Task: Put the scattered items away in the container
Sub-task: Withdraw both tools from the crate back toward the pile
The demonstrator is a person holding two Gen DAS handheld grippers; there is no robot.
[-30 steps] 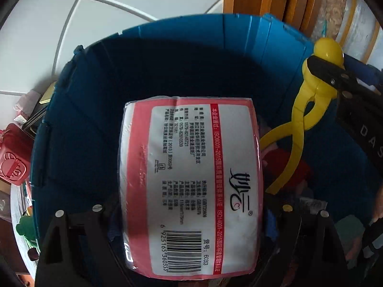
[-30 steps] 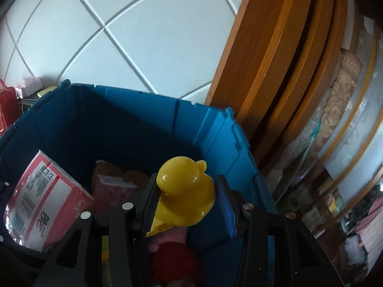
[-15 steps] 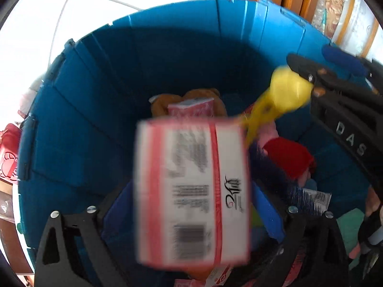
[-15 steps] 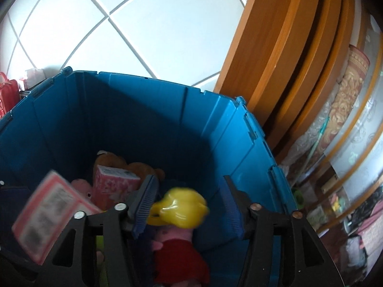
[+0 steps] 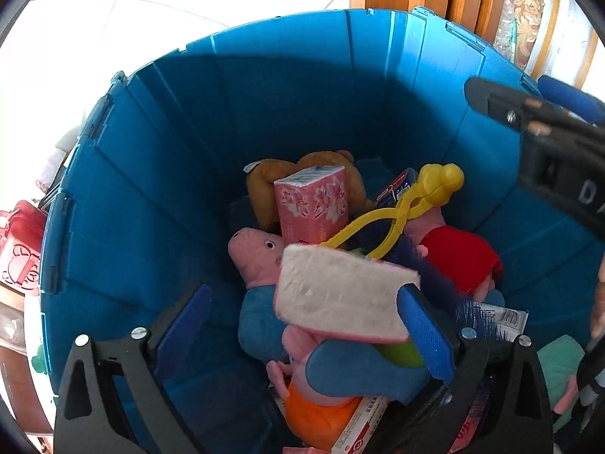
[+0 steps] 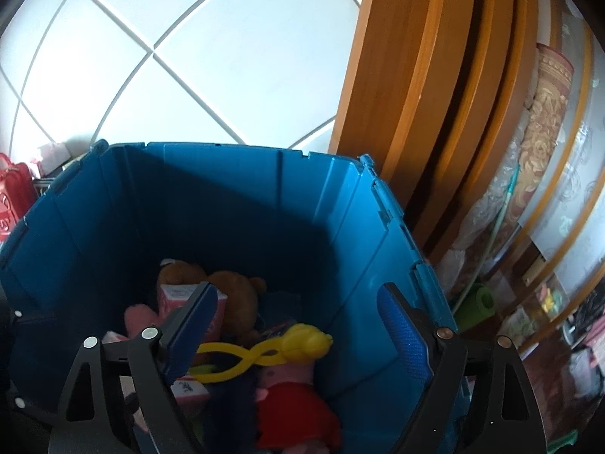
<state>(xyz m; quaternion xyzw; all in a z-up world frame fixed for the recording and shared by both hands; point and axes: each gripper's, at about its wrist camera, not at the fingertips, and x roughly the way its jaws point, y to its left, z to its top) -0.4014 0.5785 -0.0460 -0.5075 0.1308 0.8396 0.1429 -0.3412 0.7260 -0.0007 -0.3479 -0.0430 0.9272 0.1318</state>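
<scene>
We read white letters "D" and part of an "A" on the black body of the right gripper in the left wrist view; barcode on a white packet, digits too small; print on the carton at bottom illegible.

Blue storage bin holds a yellow duck-headed clip, a pink flower-patterned tissue pack, a brown plush and a red-dressed pink pig plush.
</scene>
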